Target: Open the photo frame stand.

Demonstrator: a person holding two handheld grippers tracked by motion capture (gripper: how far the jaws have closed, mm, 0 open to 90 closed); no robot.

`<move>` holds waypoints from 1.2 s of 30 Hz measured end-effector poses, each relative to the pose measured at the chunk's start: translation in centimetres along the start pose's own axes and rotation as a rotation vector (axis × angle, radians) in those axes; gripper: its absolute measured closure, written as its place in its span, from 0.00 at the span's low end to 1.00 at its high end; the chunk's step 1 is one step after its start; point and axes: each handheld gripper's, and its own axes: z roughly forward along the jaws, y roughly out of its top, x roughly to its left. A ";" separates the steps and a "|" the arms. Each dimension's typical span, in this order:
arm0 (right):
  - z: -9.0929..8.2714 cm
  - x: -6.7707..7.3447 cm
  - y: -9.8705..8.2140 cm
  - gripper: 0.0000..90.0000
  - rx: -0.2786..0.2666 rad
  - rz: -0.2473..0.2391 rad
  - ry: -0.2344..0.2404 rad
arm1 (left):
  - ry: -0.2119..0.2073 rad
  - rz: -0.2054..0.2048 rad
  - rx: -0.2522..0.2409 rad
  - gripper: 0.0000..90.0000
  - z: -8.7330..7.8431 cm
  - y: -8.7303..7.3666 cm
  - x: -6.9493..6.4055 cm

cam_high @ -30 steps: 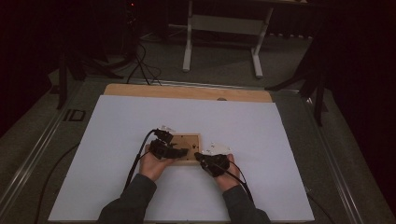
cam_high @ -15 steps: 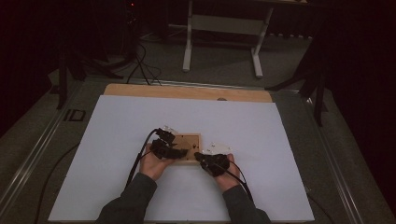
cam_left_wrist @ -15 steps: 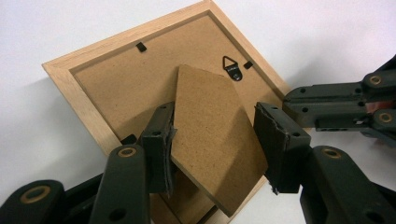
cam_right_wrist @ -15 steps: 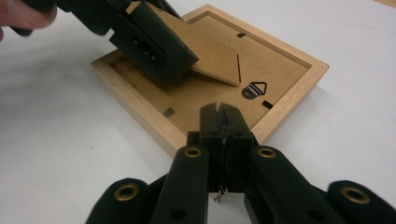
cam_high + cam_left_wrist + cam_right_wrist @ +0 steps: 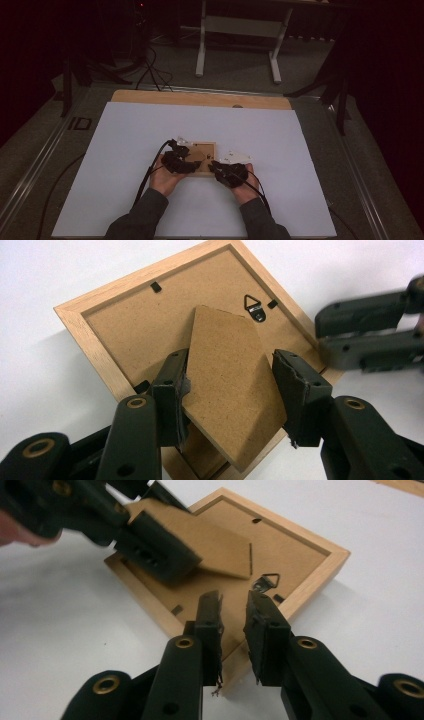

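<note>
A light wooden picture frame lies face down on the white sheet, its brown backing board up, with a metal hanger on it. My left gripper is shut on the cardboard stand leg and holds it tilted up off the backing. My right gripper hovers over the frame's near corner. Its jaws have just been opening, with a narrow gap and nothing held between them. In the high view, both grippers meet at the frame's near edge.
The white sheet covers a wooden table whose far edge shows. Black cables trail back from each gripper. A white metal stand is on the dark floor beyond the table.
Both hands stay at the frame in the high view. The left gripper has shifted only slightly.
</note>
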 end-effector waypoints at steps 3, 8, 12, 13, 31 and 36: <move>-0.3 -0.4 0.1 0.81 -0.005 0.010 -0.005 | 0.012 0.007 -0.018 0.58 0.0 -0.3 -0.2; -0.7 -0.7 0.4 0.78 -0.011 0.017 -0.011 | 0.032 0.036 -0.034 0.58 -0.2 -0.6 -0.6; -1.0 -1.0 0.8 0.74 -0.008 0.021 -0.017 | 0.066 0.072 -0.055 0.58 -0.4 -1.1 -1.2; -1.1 -1.1 0.9 0.73 -0.010 0.026 -0.014 | 0.076 0.079 -0.060 0.58 -0.4 -1.2 -1.4; -1.3 -2.1 1.7 0.62 -0.004 0.067 -0.017 | 0.212 0.200 -0.165 0.58 -0.9 -3.6 -3.9; -1.2 -2.5 1.8 0.60 -0.011 0.088 -0.002 | 0.229 0.228 -0.179 0.58 -1.1 -4.1 -4.2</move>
